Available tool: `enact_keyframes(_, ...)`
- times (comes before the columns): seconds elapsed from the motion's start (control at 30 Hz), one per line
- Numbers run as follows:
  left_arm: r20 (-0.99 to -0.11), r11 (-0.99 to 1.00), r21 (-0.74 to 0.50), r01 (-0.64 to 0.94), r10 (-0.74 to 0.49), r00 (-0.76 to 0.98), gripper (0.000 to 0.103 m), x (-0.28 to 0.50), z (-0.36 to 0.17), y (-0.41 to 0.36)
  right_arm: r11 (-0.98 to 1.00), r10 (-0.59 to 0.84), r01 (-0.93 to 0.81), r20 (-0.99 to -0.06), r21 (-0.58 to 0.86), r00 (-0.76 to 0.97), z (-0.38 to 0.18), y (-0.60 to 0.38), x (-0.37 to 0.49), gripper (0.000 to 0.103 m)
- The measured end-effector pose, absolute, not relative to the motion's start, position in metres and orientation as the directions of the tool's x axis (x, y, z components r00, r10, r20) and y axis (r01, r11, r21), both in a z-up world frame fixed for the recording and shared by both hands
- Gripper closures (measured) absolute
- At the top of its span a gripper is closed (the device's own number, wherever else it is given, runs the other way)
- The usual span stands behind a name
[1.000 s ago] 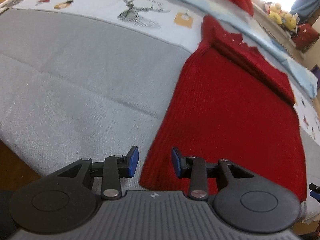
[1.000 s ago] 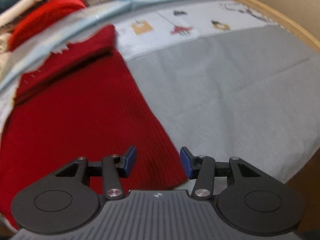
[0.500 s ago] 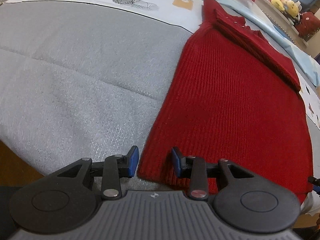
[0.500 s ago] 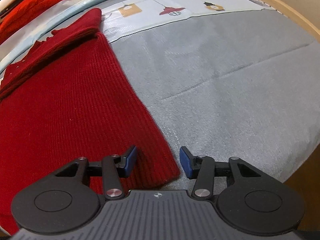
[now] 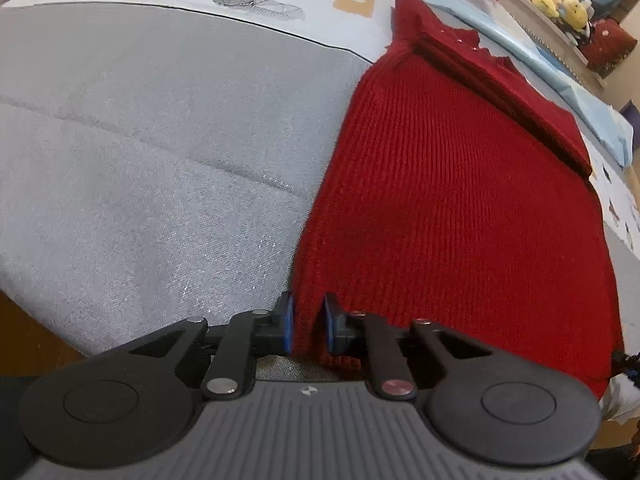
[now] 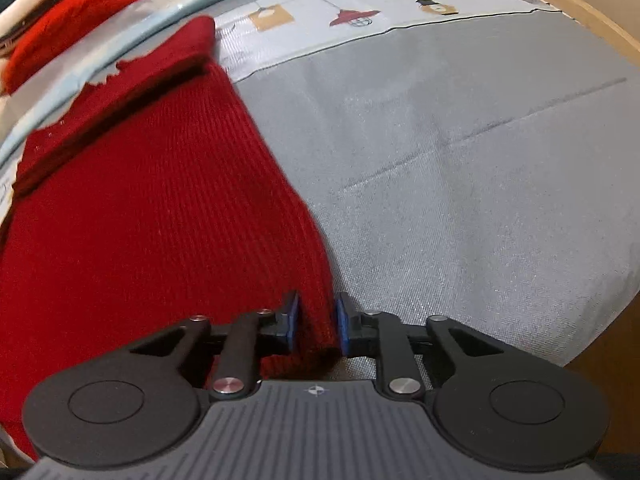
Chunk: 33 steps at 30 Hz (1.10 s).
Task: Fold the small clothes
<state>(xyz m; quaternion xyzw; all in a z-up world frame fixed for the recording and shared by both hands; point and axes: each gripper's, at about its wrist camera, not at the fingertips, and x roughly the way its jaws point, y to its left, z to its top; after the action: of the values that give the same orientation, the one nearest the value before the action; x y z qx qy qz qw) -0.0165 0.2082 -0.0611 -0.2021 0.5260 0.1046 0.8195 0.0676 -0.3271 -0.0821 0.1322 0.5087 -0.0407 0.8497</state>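
sweater (image 5: 460, 208) unlabelled, both jaws pinching hem

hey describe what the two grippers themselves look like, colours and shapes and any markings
Both look alike. The left gripper and right gripper are matte black plastic, each with two slim fingers tipped in blue pads. Angular linkage arms carry silver pivot pins and run back to two big round discs beside a grey ribbed body with a small white logo. No cables or sleeves show.
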Motion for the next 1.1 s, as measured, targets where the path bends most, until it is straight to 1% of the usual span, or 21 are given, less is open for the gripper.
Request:
enact_keyframes(0.07,-0.904,0.901,-0.212,-0.378,-0.034,0.426,0.087,-0.017,-0.061,0.206,0.965,0.063,0.196,-0.875,0.176,0.481,-0.082,-0.325,0.068,0.081)
enact_keyframes(0.1,-0.904,0.903,-0.209,-0.376,-0.032,0.427,0.087,-0.017,-0.061,0.206,0.964,0.068,0.195,-0.874,0.182,0.481,-0.082,-0.325,0.068,0.083)
enact_keyframes(0.13,-0.903,0.905,-0.208,-0.372,-0.031,0.429,0.09,-0.017,-0.06,0.206,0.964,0.072,0.192,-0.872,0.186,0.484,-0.081,-0.325,0.068,0.09)
enact_keyframes(0.2,-0.895,0.911,-0.203,-0.359,-0.024,0.446,0.092,-0.016,-0.056,0.204,0.965,0.073,0.182,-0.859,0.189,0.507,-0.078,-0.324,0.066,0.091)
enact_keyframes(0.33,-0.874,0.907,-0.236,-0.349,-0.041,0.484,0.092,-0.02,-0.046,0.203,0.955,0.101,0.178,-0.827,0.236,0.554,-0.067,-0.328,0.062,0.091)
enact_keyframes(0.4,-0.88,0.899,-0.245,-0.362,-0.049,0.473,0.092,-0.019,-0.05,0.205,0.955,0.098,0.184,-0.834,0.231,0.542,-0.07,-0.33,0.061,0.091)
enact_keyframes(0.43,-0.888,0.899,-0.24,-0.367,-0.051,0.456,0.091,-0.018,-0.053,0.206,0.956,0.098,0.187,-0.848,0.226,0.521,-0.074,-0.329,0.063,0.088)
enact_keyframes(0.5,-0.906,0.907,-0.21,-0.366,-0.04,0.421,0.087,-0.015,-0.06,0.204,0.961,0.088,0.19,-0.873,0.201,0.48,-0.083,-0.326,0.065,0.085)
enact_keyframes(0.53,-0.906,0.908,-0.206,-0.364,-0.037,0.422,0.087,-0.015,-0.061,0.203,0.966,0.072,0.187,-0.876,0.181,0.476,-0.084,-0.324,0.065,0.082)
enact_keyframes(0.57,-0.906,0.908,-0.205,-0.365,-0.035,0.422,0.087,-0.015,-0.061,0.203,0.968,0.065,0.185,-0.877,0.172,0.476,-0.084,-0.323,0.065,0.082)
enact_keyframes(0.77,-0.904,0.906,-0.21,-0.368,-0.037,0.425,0.087,-0.015,-0.062,0.204,0.967,0.065,0.187,-0.877,0.173,0.477,-0.084,-0.322,0.066,0.082)
enact_keyframes(0.8,-0.904,0.907,-0.208,-0.367,-0.036,0.426,0.087,-0.015,-0.062,0.204,0.968,0.065,0.183,-0.877,0.171,0.477,-0.085,-0.322,0.066,0.084)
enact_keyframes(0.83,-0.904,0.908,-0.206,-0.365,-0.034,0.426,0.087,-0.015,-0.062,0.204,0.969,0.066,0.177,-0.875,0.17,0.479,-0.084,-0.322,0.066,0.088)
enact_keyframes(0.87,-0.902,0.909,-0.205,-0.363,-0.032,0.43,0.09,-0.015,-0.062,0.204,0.97,0.07,0.172,-0.872,0.173,0.484,-0.084,-0.321,0.065,0.09)
enact_keyframes(1.0,-0.893,0.911,-0.209,-0.355,-0.03,0.449,0.091,-0.017,-0.056,0.202,0.963,0.082,0.176,-0.844,0.204,0.53,-0.076,-0.324,0.061,0.091)
enact_keyframes(1.1,-0.898,0.906,-0.216,-0.365,-0.037,0.438,0.09,-0.017,-0.058,0.204,0.962,0.081,0.183,-0.852,0.202,0.518,-0.078,-0.325,0.062,0.09)
